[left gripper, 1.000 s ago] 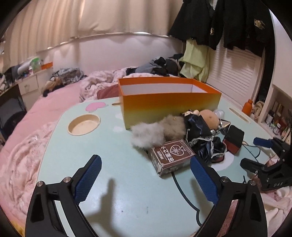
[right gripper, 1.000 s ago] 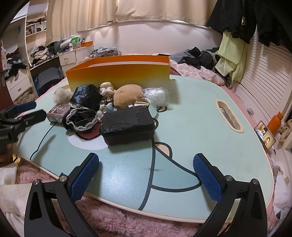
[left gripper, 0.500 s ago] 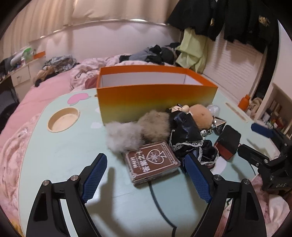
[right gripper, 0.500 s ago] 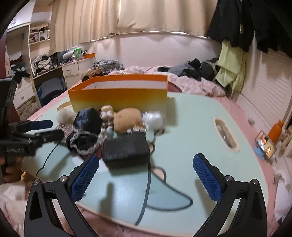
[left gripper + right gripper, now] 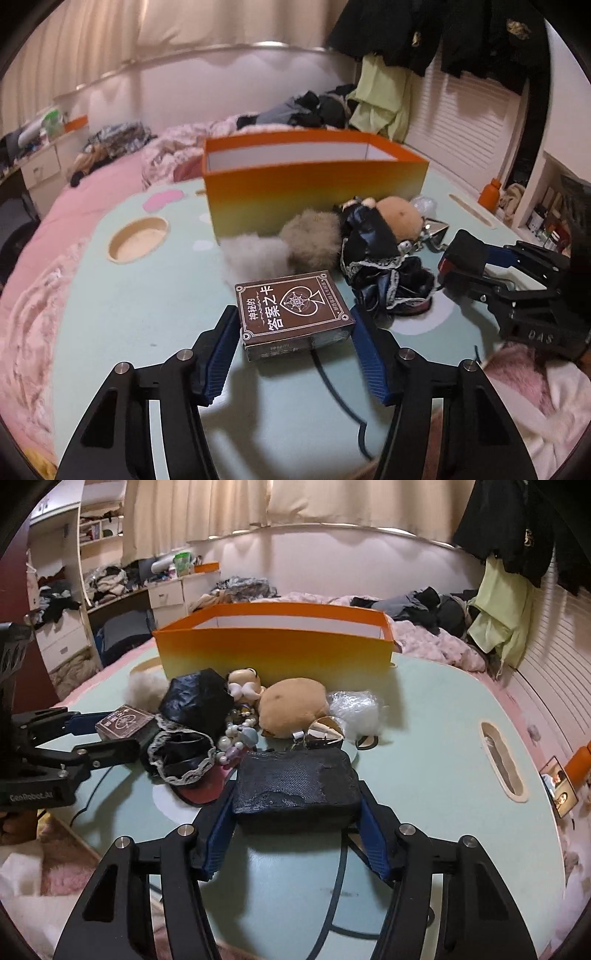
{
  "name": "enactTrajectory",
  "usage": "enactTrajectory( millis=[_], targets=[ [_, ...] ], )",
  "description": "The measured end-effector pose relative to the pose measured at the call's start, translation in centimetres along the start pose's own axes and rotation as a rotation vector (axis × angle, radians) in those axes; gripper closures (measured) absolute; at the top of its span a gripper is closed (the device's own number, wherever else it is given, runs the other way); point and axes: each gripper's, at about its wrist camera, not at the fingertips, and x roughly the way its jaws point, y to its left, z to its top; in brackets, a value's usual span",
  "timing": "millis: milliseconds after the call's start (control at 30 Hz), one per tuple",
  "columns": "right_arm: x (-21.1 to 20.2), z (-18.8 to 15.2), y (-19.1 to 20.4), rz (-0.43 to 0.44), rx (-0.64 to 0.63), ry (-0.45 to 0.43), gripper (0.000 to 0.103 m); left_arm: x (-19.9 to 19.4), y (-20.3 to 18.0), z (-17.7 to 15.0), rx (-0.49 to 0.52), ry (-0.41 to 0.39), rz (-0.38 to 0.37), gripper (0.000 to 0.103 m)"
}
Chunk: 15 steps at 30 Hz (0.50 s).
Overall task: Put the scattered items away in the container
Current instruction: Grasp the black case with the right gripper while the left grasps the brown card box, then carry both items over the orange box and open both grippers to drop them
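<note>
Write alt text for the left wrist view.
The left gripper is closing around a brown card box on a pale green table. Behind it lie fluffy and black items and an open orange container.

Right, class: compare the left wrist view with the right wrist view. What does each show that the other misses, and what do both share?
Only the left wrist view shows the round recess in the pale green table and the brown card box's printed top, between the closing left tool. Only the right wrist view shows the white bead string and the black textured pouch's top, between the closing right tool. Both show the orange cardboard box, tan plush and black lace-trimmed cloth.
</note>
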Motion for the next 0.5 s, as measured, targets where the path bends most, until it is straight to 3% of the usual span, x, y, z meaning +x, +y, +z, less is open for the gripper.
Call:
enactTrajectory(
  millis=[200,367,500],
  targets=[
    [-2.6,0.5,-0.7,0.056,0.043,-0.080,0.042,-3.6,0.9,2.8,-0.013,-0.118,-0.014,0.043],
    [-3.9,4.8,-1.5,0.098,0.055,-0.157,0.042,-3.4,1.0,7.1,-0.003,-0.169,-0.001,0.043],
    [-2.5,9.4,-2.2,0.114,0.068,-0.185,0.042,-1.2,1.1,11.2,-0.013,-0.149,-0.040,0.043]
  ],
)
